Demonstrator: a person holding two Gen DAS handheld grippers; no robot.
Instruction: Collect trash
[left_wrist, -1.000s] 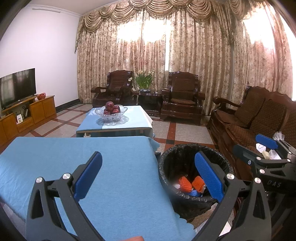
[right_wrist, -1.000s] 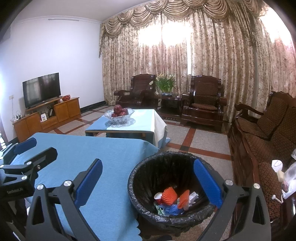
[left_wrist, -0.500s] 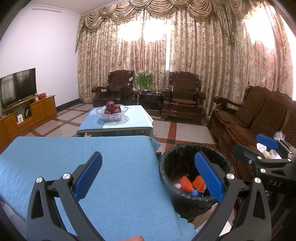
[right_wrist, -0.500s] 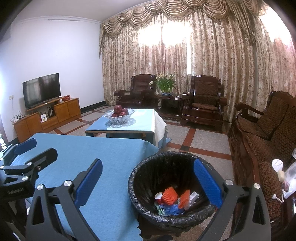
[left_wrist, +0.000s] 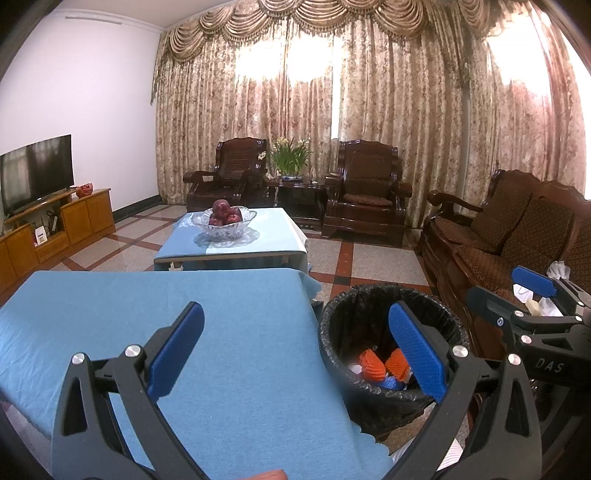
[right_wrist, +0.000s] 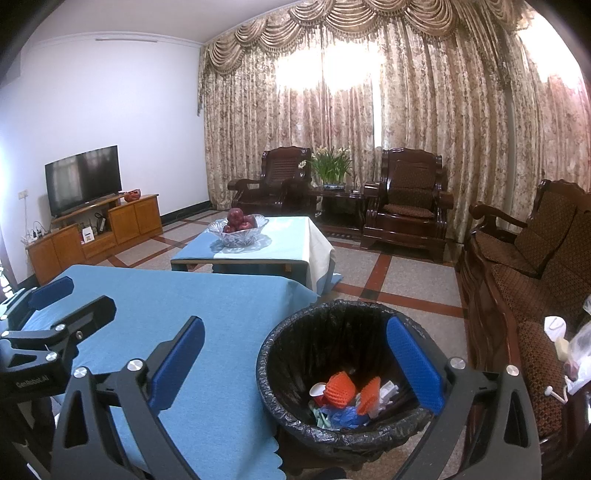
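Centre frame, a glass fruit bowl (left_wrist: 224, 222) sits on a low worktop (left_wrist: 266, 240) under blue cloth. Far left, a television (left_wrist: 35, 170) tops a wooden cabinet (left_wrist: 55, 229). Two dark armchairs (left_wrist: 365, 192) flank potted flowers (left_wrist: 290, 157) before patterned curtains (left_wrist: 369, 92).

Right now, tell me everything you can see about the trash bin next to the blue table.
The trash bin is round and lined with a crinkled, glossy black plastic bag folded over its rim. It stands upright on the tiled floor, close by the corner of the blue-clothed table, with the wooden sofa on its other side. It is mostly empty; at the bottom lie orange foam netting, white scraps and blue plastic. Neither tool touches it.
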